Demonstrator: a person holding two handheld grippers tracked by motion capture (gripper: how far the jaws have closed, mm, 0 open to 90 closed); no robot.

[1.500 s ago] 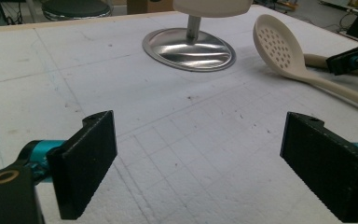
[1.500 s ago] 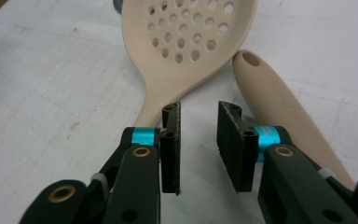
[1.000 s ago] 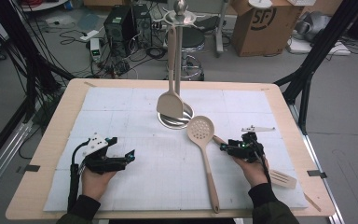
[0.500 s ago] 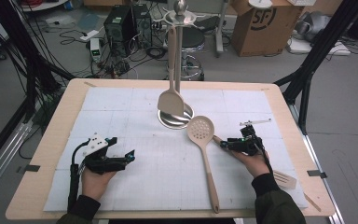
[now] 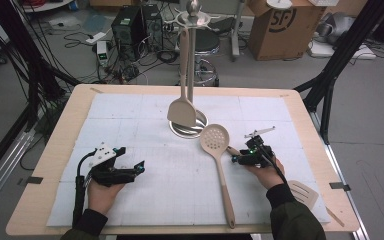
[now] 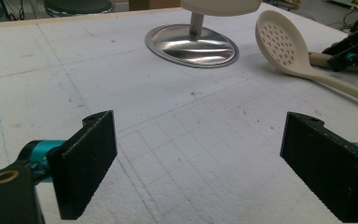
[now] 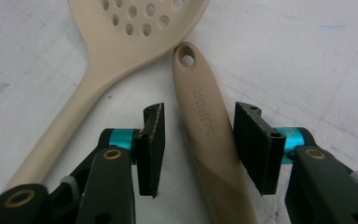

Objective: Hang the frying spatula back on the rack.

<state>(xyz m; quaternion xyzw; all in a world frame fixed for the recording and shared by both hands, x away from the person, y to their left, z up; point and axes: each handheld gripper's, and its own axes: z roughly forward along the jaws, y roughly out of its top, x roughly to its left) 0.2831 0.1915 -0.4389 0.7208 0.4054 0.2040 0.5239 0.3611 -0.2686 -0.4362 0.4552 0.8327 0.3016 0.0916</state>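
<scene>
White gridded mat (image 5: 145, 125) over a wooden table (image 5: 65, 130); cables and a cardboard box (image 5: 280, 25) marked "SF" on the floor behind.

Right gripper (image 7: 198, 140): jaws part-spread and just been closing, straddling the beige handle (image 7: 209, 140) of a slotted turner whose head (image 5: 304, 192) lies by the person's right wrist. Small gap either side; pads not pressing yet. Handle lies flat on the mat, hanging hole at its far end, raised lettering along it, possibly "supor", not certain. Skimmer spoon (image 5: 215, 141) lies just left of that handle, perforated bowl near the steel base (image 5: 187, 129) of the utensil stand (image 5: 190, 60); a solid turner (image 5: 181, 111) hangs from the stand. Left gripper (image 6: 198, 158): jaws spread wide over bare mat, nothing between, well apart from the utensils.
</scene>
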